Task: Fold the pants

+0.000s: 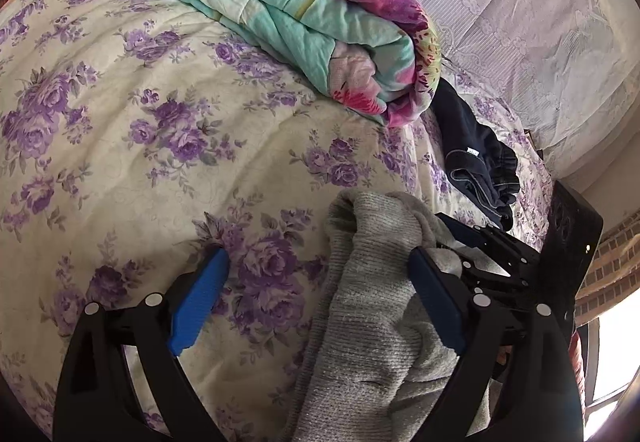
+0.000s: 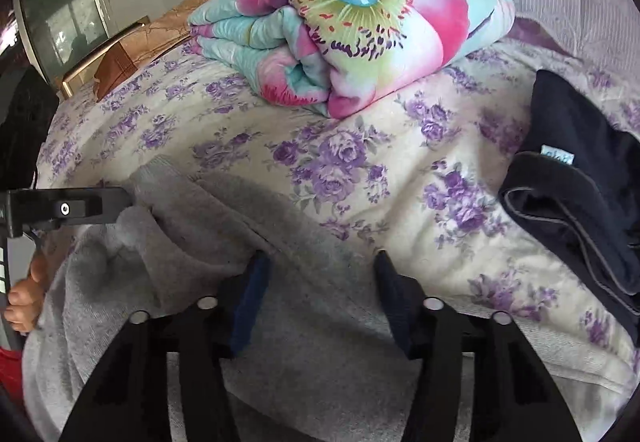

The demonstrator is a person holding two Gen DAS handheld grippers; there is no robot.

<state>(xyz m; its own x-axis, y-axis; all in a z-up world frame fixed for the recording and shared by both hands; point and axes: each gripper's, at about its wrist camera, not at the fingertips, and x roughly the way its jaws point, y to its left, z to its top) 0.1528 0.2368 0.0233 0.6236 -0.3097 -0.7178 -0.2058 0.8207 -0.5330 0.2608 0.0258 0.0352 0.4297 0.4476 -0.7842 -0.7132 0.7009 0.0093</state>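
Folding the grey pants [image 2: 192, 242] on the bed [image 1: 120, 122], mid-step.

You're working with the pants bunched up on the floral sheet, near the front edge of the bed, with the folded quilt [image 2: 360, 34] behind and a dark garment [image 2: 580, 182] off to the right. Your left hand-held gripper [image 1: 320, 262] is standing spread wide, grey fabric draped against its right finger but nothing pinched. Your right hand-held gripper [image 2: 320, 262] is sitting narrower, jaws apart over the grey cloth, and I'm not seeing the pads [image 2: 252, 294] pressing on anything. I'd say you're setting up for the next grab, so try catching one clean edge per side, not a wad, then pull it taut and flat before laying it over. Watch you're not snagging the sheet underneath.
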